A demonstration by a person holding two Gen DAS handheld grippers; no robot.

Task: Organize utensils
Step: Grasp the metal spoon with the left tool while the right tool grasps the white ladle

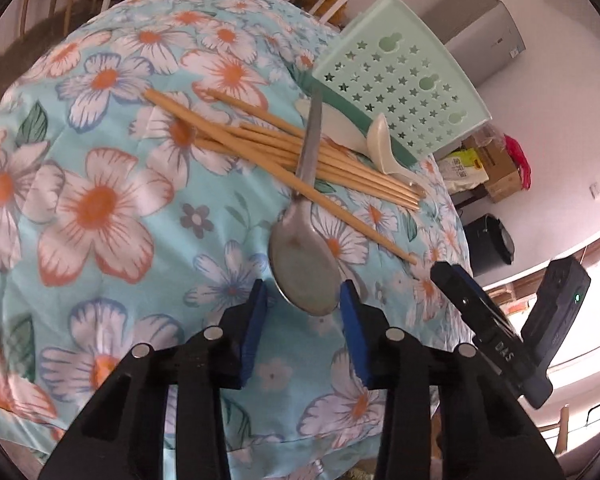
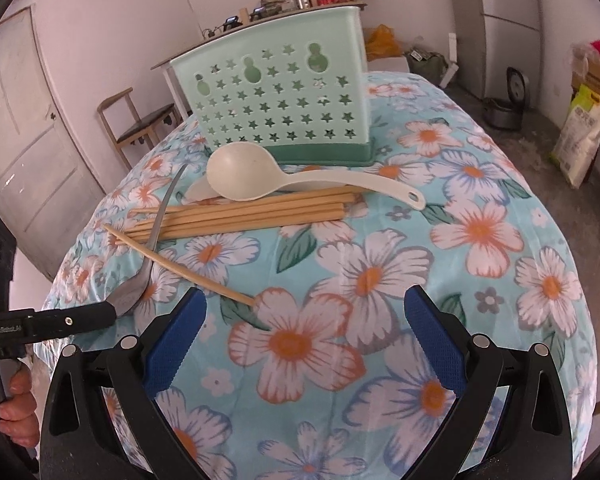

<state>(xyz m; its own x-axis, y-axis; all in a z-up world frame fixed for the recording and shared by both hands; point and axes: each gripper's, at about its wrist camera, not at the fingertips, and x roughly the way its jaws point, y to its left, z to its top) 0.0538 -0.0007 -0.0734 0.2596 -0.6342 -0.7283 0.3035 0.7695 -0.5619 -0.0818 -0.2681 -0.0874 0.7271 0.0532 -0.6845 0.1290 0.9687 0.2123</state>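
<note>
While the left gripper [image 1: 304, 300] is seen with its blue pads on either side of the metal spoon's [image 1: 304, 264] bowl, a narrow gap appears on the left side; whether the pads press on the bowl cannot be told. The jaws are noted as partly closed, the spoon bowl between them. The spoon's handle is laid across a bundle of wooden chopsticks [image 1: 284, 152] on the floral tablecloth [image 1: 100, 200]. One chopstick [image 2: 180, 266] is observed apart from the bundle, lying slantwise under the spoon. Two cream plastic ladles [image 2: 260, 180] are recorded beyond the chopsticks, just before the mint-green utensil holder [image 2: 276, 96], which stands upright at the far side of the table. The right gripper [image 2: 300, 332] is held above the cloth with its jaws wide apart and nothing between them. A hand [image 2: 12, 404] is noted at the left edge of the right wrist view, on the left gripper's handle.
</note>
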